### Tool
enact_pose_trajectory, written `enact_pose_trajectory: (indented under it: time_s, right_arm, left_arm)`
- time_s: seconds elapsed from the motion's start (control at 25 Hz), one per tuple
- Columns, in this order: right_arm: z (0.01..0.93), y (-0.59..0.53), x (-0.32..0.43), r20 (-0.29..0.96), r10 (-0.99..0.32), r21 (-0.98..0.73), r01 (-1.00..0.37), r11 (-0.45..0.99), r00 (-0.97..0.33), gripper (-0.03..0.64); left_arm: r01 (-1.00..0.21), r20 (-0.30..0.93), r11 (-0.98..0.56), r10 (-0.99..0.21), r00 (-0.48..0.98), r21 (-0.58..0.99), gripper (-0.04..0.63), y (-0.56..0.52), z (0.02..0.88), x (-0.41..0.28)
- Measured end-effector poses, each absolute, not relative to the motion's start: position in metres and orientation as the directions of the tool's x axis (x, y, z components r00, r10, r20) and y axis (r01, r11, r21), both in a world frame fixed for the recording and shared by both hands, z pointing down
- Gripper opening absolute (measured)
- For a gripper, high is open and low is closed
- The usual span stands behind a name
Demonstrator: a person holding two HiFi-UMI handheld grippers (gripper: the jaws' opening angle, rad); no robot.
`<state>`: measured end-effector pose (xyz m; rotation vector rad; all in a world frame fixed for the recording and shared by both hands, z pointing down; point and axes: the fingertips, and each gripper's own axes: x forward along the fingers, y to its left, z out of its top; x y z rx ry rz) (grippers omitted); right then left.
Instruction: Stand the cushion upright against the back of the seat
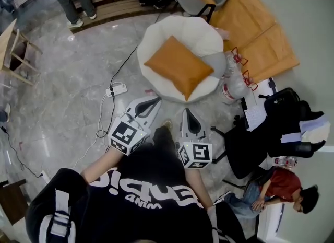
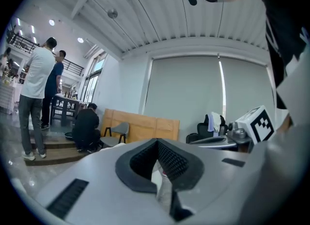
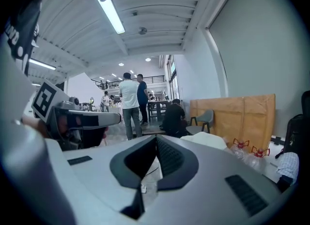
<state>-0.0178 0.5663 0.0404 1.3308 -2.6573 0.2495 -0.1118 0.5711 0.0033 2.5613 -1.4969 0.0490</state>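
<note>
Step in hand: approach, nothing gripped. The orange cushion (image 1: 179, 67) lies flat on the round white seat (image 1: 154, 34), one corner pointing at the front rim and none of it leaning on the back.

Left gripper (image 1: 153, 100): jaws pressed together, nothing between them. Right gripper (image 1: 187, 113): same, closed and empty. Both are held level near the person's body, short of the seat and clear of its rim. Each gripper view looks over the seat into the room, not at the cushion.

My read: 0 of the task is done. The next move calls for:
- opening at least 1 gripper before reaching in
- going for the near edge or a side corner of the cushion, which looks soft, so bite deep enough to hold the fabric
- lifting that edge and tipping the cushion back until it stands against the raised far side, which I take for the backrest

Likely needs 2 grippers, 1 to lift and 1 to steady, or it may flop forward.

The power strip (image 1: 116, 89) and its cable lie on the floor left of the seat, so mind the feet.
</note>
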Motion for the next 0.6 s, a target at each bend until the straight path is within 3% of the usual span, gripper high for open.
enact_pose_trajectory:
  time_s: [0.6]
  right_arm:
    - [0.042,0.531,-0.004,0.207,-0.791,-0.109,-0.817,0.567,-0.576,0.023]
  left_arm:
    - [-0.850,0.140,-0.512,-0.839,0.526,0.125,0.008,0.536,0.010,-0.093]
